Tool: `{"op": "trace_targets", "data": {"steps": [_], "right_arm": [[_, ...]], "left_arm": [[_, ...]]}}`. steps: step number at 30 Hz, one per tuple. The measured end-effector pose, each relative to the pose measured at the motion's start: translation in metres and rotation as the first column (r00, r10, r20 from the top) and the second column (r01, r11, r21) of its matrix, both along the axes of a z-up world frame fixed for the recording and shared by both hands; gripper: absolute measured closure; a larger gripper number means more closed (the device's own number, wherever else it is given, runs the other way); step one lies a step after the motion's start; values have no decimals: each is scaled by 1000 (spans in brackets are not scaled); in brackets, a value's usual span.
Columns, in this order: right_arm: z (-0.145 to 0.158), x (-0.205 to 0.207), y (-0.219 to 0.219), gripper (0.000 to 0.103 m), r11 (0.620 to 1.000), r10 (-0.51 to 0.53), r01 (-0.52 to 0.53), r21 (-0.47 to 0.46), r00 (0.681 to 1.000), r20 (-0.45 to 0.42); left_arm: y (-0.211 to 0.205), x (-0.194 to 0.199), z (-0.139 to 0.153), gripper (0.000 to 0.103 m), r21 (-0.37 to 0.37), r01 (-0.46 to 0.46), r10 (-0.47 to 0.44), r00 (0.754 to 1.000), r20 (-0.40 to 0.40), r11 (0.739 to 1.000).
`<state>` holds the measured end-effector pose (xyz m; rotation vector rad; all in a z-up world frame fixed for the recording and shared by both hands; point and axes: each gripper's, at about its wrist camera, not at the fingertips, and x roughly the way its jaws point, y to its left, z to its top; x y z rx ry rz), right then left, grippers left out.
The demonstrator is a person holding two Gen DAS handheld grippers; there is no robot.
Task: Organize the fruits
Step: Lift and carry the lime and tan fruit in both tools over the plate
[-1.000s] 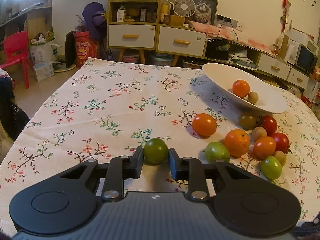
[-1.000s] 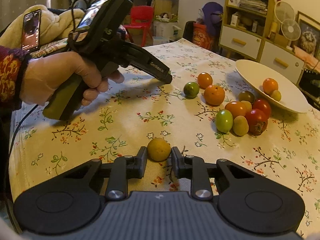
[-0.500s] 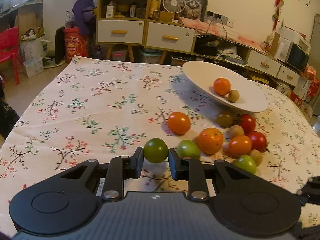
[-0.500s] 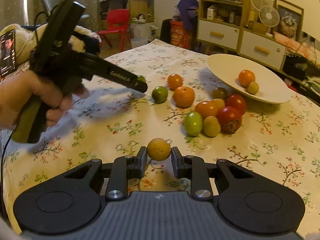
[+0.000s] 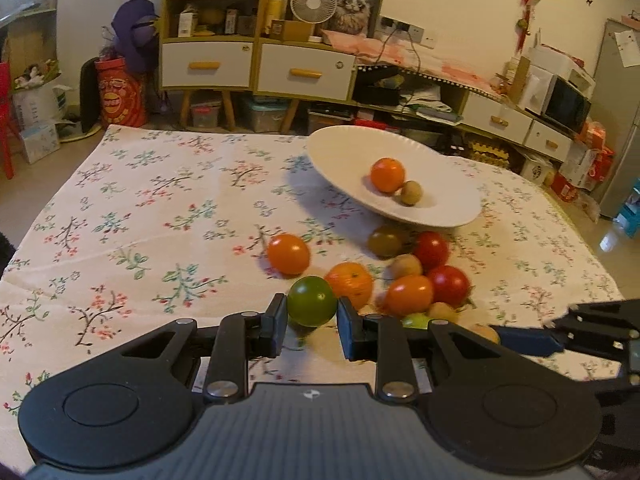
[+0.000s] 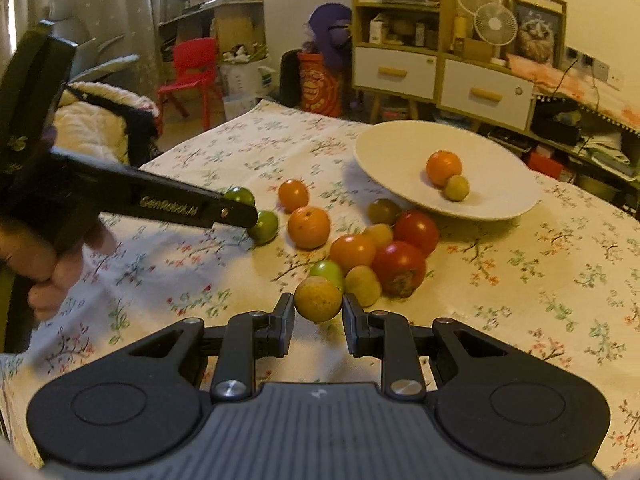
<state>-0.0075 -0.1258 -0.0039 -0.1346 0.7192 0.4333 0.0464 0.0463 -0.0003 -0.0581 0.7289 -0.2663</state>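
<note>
- Left hand-held gripper (image 5: pixel 312 312): black, two-fingered, jaws closed on a round green tomato (image 5: pixel 312 306), pads pressing on both its sides. Held clear of the cloth; a second ago the same fruit sat lower, just over the desk, so it has been lifted and carried nearer the fruit pile.
- Right hand-held gripper (image 6: pixel 319 312): black, two-fingered, jaws clamped on a round, speckled yellow fruit (image 6: pixel 319 298). Grip unchanged from a second ago; it now hangs just before the pile, where earlier it was well short of it.
- Desk (image 5: pixel 160 208): covered with a cream cloth printed with floral sprigs.
- Wide white shallow bowl (image 5: pixel 344 152): on the far right part of the desk, holding one orange fruit (image 5: pixel 387 175) and one small tan fruit (image 5: pixel 411 192), touching each other. Contents the same as before.
- Loose pile on the cloth just in front of the bowl: an orange tomato (image 5: pixel 288 253) set a little apart to the left, a mandarin (image 5: pixel 350 283), two red tomatoes (image 5: pixel 448 285), a dull olive tomato (image 5: pixel 385 241), and further green and tan pieces partly hidden by the gripper.
- Person's hand (image 6: pixel 52 264): bare, wrapped round the left tool's grip, seen from the right wrist view.
</note>
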Motion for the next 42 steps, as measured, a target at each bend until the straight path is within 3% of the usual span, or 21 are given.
{"op": "trace_targets", "data": {"steps": [14,24,32,42], "right_arm": [[25,27,-27,80,993,-117,116,28,991,70],[35,48,-48,80,985,-173,169,44,978,117],[32,86,-70,80,977,-196,192,92,980,42],[18,124,-74,80,978,-203,202,44,979,13]], "left_arm": [[-36,4,18,78,-24,66,-65,997,48,998],[-51,19,15,78,-13,93,-93,995,36,996],[-69,47,26,78,23,104,-106,991,83,994],[-94,86,6,78,108,96,-103,993,63,990]]}}
